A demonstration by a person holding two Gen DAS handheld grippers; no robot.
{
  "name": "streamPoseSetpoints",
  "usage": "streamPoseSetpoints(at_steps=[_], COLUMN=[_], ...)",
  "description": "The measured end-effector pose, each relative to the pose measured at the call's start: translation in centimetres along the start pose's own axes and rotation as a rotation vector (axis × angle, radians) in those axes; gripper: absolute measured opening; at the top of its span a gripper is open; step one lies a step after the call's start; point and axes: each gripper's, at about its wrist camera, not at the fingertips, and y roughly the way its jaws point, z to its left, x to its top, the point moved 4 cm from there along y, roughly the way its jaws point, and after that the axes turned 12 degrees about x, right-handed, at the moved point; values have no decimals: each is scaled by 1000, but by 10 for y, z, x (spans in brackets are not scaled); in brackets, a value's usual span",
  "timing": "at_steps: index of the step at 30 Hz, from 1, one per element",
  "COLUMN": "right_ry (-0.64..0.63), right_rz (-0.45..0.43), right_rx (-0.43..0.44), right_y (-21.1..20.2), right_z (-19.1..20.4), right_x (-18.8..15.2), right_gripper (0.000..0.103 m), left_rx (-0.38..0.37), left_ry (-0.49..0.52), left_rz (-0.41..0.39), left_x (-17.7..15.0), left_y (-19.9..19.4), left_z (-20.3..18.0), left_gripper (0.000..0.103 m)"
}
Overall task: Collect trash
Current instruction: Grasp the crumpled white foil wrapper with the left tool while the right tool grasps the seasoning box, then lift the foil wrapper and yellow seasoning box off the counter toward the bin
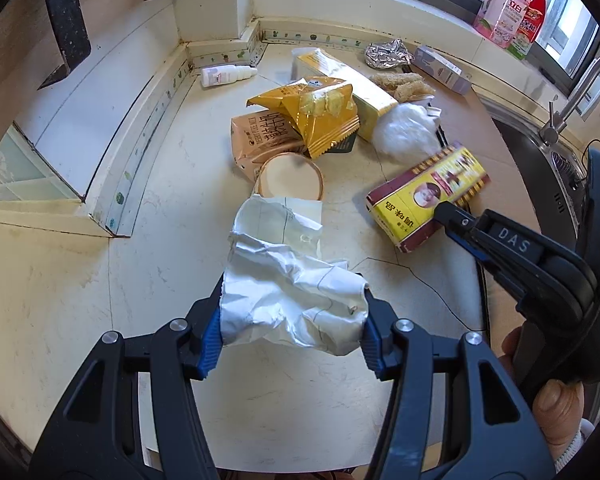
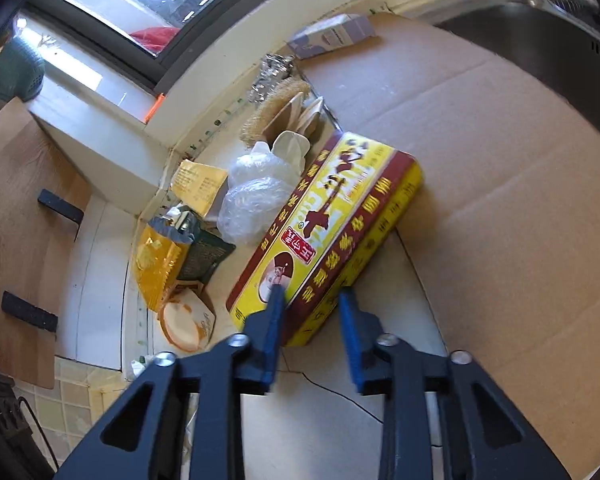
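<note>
"DAS" on the right tongs' arm (image 1: pixel 514 240), "立白" on the pink bottle (image 1: pixel 500 8) (other labels too blurred)

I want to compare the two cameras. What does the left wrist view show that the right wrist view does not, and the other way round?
Only the left wrist view: the left gripper shut on crumpled white paper, and a small white bottle.
Only the right wrist view: a green basket at the window.
Both: the right gripper, its jaws around a corner of the yellow and red box, and the yellow snack bag.

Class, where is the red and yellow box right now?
The red and yellow box lies on the counter by the flattened cardboard, its near end between the open right gripper fingers, beside the plastic bag.
</note>
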Motion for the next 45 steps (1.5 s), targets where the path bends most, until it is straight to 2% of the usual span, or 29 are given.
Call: streamPoseSetpoints(at_steps=[1, 2, 6, 11, 12, 13, 15, 20, 29, 34, 36, 40, 43, 45], right_ry=[-26, -48, -124, -147, -133, -121, -96, -130, -148, -168, -171, -196, -213, -219], right_rz=[-6, -8, 16, 43, 60, 70, 66, 48, 83, 72, 95, 117, 113, 117], right_rx=[-5, -3, 15, -25, -43, -54, -63, -121, -309, -360, -376, -423, -431, -420], right_y=[-1, -2, -7, -14, -12, -11, -7, 8, 56, 73, 82, 92, 92, 88], right_z=[5, 9, 21, 27, 27, 27, 29, 41, 50, 51, 52, 51, 52, 51], right_x=[1, 1, -4, -2, 0, 2, 9, 23, 36, 38, 37, 34, 33, 31], right_gripper=[4, 1, 0, 2, 11, 35, 59, 61, 64, 80, 82, 82, 71, 67], left_rx=[-1, -3, -5, -3, -3, -2, 1, 6, 11, 8, 9, 6, 7, 9], left_ry=[-2, -4, -8, -10, -11, -13, -19, -29, -61, -66, -67, -74, -73, -66], left_rz=[-3, -4, -12, -27, -27, -29, -29, -38, -28, -18, -14, -5, -6, -9], left_x=[0, 0, -2, -4, -4, -4, -4, 2, 5, 3, 3, 2, 0, -2], left_y=[-1, -3, -9, -17, -18, -19, -20, -20, -13, -8, -5, -1, -2, -5], left_z=[1, 2, 6, 11, 12, 12, 15, 25, 41, 45, 46, 47, 46, 45], left_gripper=[53, 53, 53, 53, 53, 53, 53, 53, 53, 53, 53, 53, 53, 53])
